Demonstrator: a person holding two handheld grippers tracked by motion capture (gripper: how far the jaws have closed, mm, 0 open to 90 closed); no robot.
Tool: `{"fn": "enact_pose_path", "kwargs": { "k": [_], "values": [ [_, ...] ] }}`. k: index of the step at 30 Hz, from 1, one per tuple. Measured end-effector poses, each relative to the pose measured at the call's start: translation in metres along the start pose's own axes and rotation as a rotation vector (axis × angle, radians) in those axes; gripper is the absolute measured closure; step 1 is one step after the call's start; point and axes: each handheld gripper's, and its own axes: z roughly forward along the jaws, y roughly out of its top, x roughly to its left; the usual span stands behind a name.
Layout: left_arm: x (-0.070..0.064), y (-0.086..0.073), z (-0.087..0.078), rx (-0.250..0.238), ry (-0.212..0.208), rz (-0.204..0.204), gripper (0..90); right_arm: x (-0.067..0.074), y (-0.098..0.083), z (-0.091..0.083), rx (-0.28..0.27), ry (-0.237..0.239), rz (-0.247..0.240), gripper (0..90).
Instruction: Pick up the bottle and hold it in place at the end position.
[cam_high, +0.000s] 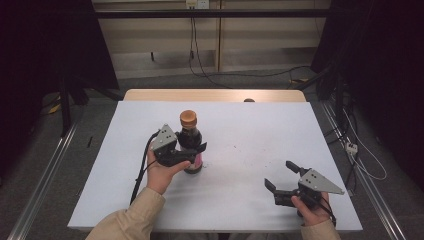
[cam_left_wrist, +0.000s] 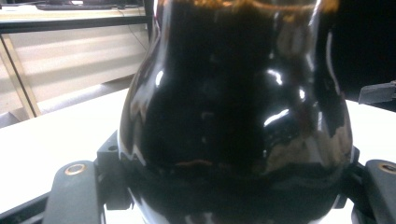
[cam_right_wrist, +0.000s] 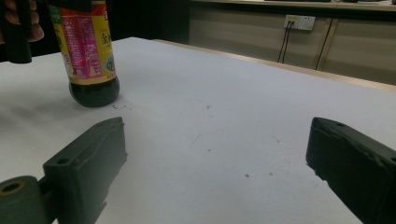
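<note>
High view: dark glossy bottle (cam_high: 190, 142), orange cap, pink-and-yellow label, upright on white table (cam_high: 250, 150), about nine o'clock of centre | left gripper (cam_high: 192, 152) clenched round its belly | right gripper (cam_high: 281, 176) at four o'clock, jaws spread, empty.

White worktop (cam_high: 240, 130), rectangular, on a wooden base showing as a tan strip along the far edge. Dark sauce bottle (cam_high: 190, 142) upright on the left half, orange cap, pink and yellow label, base resting flat on the surface. Faint scuffs and small dark specks scattered across the middle, near the bottle's foot. Grey floor (cam_high: 100, 115) around.
</note>
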Motion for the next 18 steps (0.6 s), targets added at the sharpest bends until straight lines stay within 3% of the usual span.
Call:
{"fn": "enact_pose_path", "kwargs": {
  "k": [6,8,14,18],
  "values": [
    [0.001,0.007,0.006,-0.013,-0.01,0.0,25.4,0.001,0.0,-0.001,-0.001,-0.003,0.002,4.9],
    [-0.001,0.012,0.011,-0.001,-0.015,0.031,25.4,0.001,0.0,-0.001,-0.002,-0.004,0.0,4.9],
    [0.001,0.019,0.018,-0.004,-0.021,-0.007,25.5,0.0,0.0,-0.001,-0.003,-0.005,0.005,4.9],
    [0.003,0.022,0.023,-0.009,-0.021,-0.003,25.6,-0.001,0.0,-0.002,-0.004,-0.006,0.007,4.9]
  ]
}}
